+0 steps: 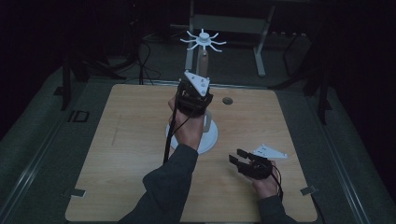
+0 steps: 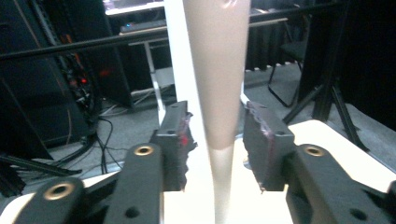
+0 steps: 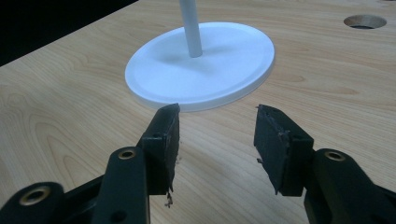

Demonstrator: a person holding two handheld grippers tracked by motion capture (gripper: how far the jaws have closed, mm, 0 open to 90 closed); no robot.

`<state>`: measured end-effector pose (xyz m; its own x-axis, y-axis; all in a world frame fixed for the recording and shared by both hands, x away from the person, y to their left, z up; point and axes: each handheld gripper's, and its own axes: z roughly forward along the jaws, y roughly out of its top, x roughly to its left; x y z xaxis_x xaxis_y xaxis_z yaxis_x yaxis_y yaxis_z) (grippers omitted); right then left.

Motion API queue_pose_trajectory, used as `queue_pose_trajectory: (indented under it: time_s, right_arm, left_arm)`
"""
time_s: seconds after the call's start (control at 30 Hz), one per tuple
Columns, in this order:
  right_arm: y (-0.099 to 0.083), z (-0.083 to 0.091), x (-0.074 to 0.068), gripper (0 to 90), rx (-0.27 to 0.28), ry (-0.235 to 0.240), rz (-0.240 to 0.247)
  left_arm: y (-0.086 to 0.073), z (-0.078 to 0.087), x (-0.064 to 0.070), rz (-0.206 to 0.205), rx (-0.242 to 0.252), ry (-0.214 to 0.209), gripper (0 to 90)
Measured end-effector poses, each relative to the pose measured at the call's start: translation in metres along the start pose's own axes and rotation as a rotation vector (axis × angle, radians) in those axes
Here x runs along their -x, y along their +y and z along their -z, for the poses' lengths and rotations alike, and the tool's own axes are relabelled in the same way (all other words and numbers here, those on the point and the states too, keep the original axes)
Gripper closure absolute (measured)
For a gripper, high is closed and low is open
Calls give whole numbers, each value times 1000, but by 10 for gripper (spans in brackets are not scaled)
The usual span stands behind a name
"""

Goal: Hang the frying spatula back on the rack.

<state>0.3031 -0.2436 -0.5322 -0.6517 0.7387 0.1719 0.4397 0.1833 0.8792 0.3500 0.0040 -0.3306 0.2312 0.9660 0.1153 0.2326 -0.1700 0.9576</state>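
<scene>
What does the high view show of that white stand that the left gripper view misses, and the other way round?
High view: the white stand's spoked top, its round white base on the pale wooden table, and the right hand-held gripper open, off to the side.

Left gripper view: the left hand-held gripper with its jaws open either side of a beige tapered piece, with gaps on both sides.

Both: the white pole beside that beige piece.

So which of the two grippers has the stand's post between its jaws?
The left gripper, raised at the stand: its open jaws straddle the beige tapered post. The right gripper sits low over the table, jaws empty.
</scene>
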Motion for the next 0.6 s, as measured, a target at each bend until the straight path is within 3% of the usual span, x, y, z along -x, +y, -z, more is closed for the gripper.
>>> queue_pose_trajectory:
  time_s: [0.23,0.4,0.5,0.6]
  right_arm:
    - [0,0,0,497,-2,-4,-1]
    - [-1,0,2,485,-4,-13,-1]
    - [0,2,4,481,-3,-22,-7]
    - [-1,4,9,468,-12,-55,-17]
  left_arm:
    - [-9,5,0,9,13,-13,434]
    - [-19,11,1,14,7,-70,400]
    - [-25,15,-3,20,0,-125,397]
    - [-34,21,-10,14,-17,-159,396]
